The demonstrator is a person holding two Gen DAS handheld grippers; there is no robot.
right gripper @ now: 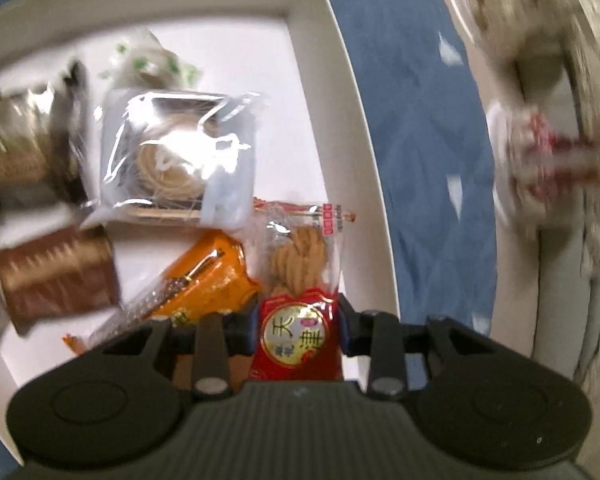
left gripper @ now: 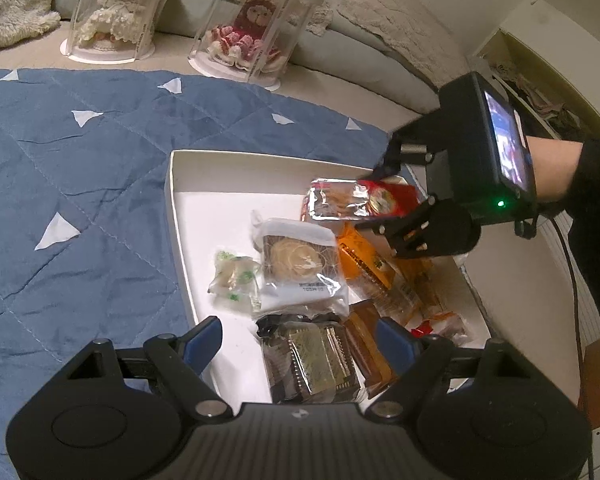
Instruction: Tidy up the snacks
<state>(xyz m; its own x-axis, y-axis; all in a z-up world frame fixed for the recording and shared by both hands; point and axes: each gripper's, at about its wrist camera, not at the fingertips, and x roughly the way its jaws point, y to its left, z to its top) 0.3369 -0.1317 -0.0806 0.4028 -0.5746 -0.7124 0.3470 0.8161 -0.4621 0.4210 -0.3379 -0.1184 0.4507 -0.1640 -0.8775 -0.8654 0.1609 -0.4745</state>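
Note:
A white shallow box [left gripper: 176,200] lies on a blue quilt and holds several wrapped snacks. My right gripper [right gripper: 300,320] is shut on a red-and-clear twisted-pastry packet [right gripper: 300,280] and holds it over the box's right part; the packet also shows in the left wrist view [left gripper: 352,200]. My left gripper [left gripper: 300,344] is open, its blue fingers either side of a dark gold-patterned packet [left gripper: 312,360] at the box's near end. A clear packet with a round pastry [left gripper: 300,264], a small green-dotted packet [left gripper: 236,280] and an orange packet [left gripper: 364,260] lie in the box.
The blue quilt [left gripper: 68,184] spreads to the left of the box. Two clear display cases with dolls [left gripper: 252,28] stand behind it against a pale sofa. A brown packet [right gripper: 56,272] lies at the box's near side in the right wrist view.

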